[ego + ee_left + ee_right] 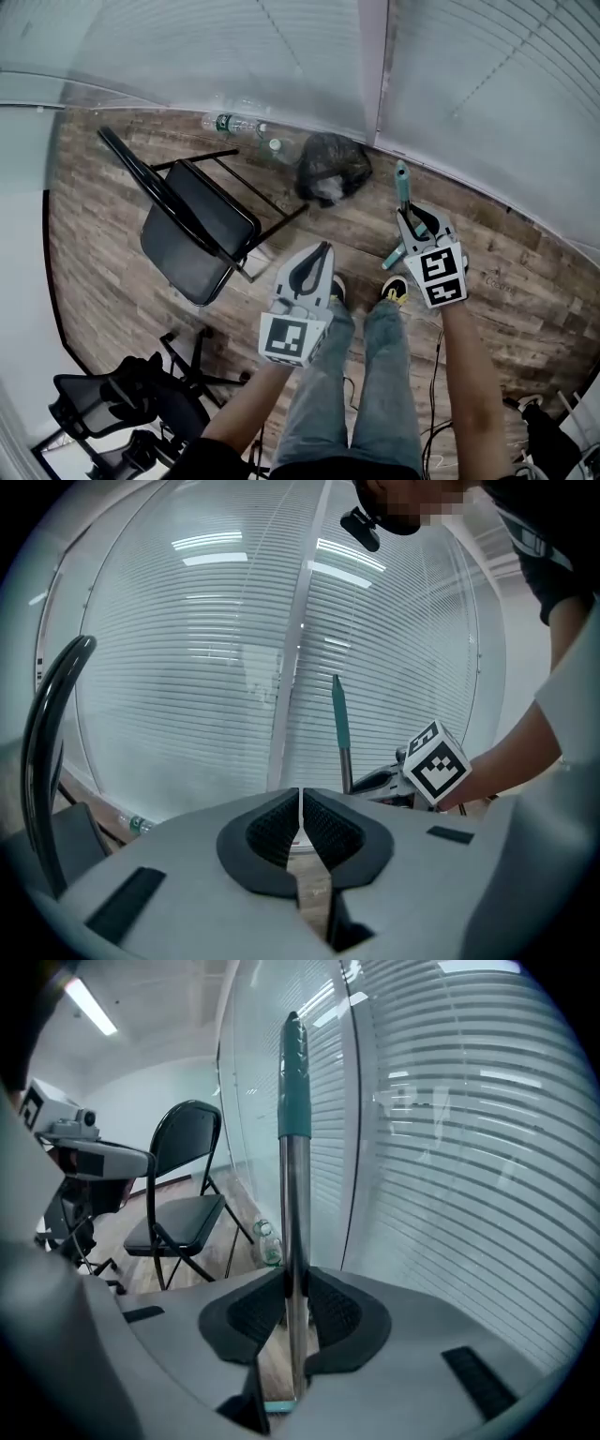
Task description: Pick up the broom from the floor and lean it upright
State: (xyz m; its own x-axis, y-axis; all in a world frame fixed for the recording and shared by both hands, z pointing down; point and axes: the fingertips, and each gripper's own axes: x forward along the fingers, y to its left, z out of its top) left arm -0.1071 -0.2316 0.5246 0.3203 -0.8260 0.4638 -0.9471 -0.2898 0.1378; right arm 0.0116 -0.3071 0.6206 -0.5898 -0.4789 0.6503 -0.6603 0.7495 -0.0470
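Observation:
The broom's handle (293, 1185) is a metal pole with a teal grip at its top, and it stands nearly upright. My right gripper (293, 1290) is shut on the metal part of the pole. In the head view the teal tip of the broom handle (402, 178) sticks out past the right gripper (409, 217), toward the glass wall. The broom's head is hidden. My left gripper (324, 247) hangs beside it at the left, its jaws shut on nothing. From the left gripper (300, 806), the broom handle (340, 726) shows straight ahead.
A black folding chair (199, 230) stands at the left. A black bag (332, 167) and plastic bottles (234, 123) lie along the glass wall with blinds (469, 103). An office chair (108, 403) sits at the lower left. Cables (437, 375) run by the person's legs (370, 375).

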